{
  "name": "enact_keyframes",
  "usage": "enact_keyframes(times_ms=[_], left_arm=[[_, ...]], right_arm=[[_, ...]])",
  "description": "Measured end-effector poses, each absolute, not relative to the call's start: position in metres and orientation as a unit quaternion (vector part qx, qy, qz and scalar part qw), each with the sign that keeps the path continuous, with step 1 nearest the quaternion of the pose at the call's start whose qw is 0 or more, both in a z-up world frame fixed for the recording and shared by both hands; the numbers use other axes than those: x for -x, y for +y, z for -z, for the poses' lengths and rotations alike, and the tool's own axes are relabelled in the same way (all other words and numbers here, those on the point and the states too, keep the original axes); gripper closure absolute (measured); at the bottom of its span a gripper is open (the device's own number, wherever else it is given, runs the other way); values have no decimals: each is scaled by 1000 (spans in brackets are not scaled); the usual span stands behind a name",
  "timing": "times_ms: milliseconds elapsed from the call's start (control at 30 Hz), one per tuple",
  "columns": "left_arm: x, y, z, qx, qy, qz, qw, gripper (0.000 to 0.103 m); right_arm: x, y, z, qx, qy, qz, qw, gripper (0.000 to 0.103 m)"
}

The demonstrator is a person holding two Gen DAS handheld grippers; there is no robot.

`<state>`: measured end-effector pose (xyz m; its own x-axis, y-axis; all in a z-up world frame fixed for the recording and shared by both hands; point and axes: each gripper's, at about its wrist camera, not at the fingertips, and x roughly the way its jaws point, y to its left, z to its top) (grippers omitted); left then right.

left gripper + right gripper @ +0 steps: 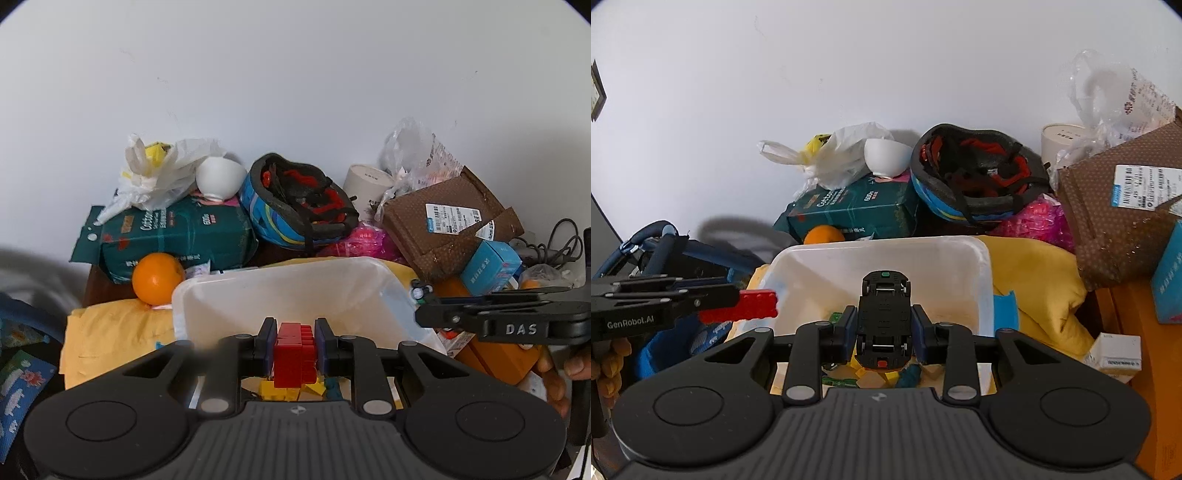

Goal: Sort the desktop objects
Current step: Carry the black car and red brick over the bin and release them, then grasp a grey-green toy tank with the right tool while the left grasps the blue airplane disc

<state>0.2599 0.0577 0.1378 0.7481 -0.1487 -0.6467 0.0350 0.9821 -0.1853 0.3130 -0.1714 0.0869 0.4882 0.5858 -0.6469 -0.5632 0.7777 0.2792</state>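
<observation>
My left gripper (294, 345) is shut on a red toy brick (294, 354) and holds it over the near edge of a white plastic bin (295, 291). The brick also shows from the side in the right wrist view (746, 306). My right gripper (884, 325) is shut on a black toy car (884, 317), held underside up over the same bin (879, 266). Yellow, green and blue small pieces (871, 376) lie in the bin's bottom. The right gripper shows at the right in the left wrist view (428, 319).
Clutter rings the bin: an orange (158, 278), a green tissue pack (177, 236), a blue helmet (295, 203), a brown parcel (447, 221), a blue box (489, 267), a yellow envelope (1038, 280), a white bowl (219, 177), plastic bags and a white wall behind.
</observation>
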Motion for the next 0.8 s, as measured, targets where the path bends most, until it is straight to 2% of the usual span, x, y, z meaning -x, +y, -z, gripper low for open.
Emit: enact_keyframes(times_ms=[33,67,133,167,333,467,633,800], left_arm=[[-264,57,-136,81,358,45,929,74],[-267,57,-134,75,363,37,928,59],[-267,54,-130,46,362,3,931,43],[-265,54,-128,40,359,-3,932,43],[-226,53,-111,62,341,21,938,43],[-171,37,-78,67,325,28,943,42],[-118,8,-14,88,361,36,928,42],[-116,-18,31,58,405,56,911,42]], right_arm=[[-316,-169,-87,-15,384,-332,862,69],[-319,-166,-86,-15,388,-332,859,67],[-324,-161,-85,-11,391,-328,860,47],[-324,-159,-85,-7,384,-322,865,34],[-311,-164,-82,0,369,-331,868,36],[-266,-186,-63,21,349,-347,870,36],[-204,-214,9,80,372,-326,865,33],[-177,-226,73,91,433,-290,848,31]])
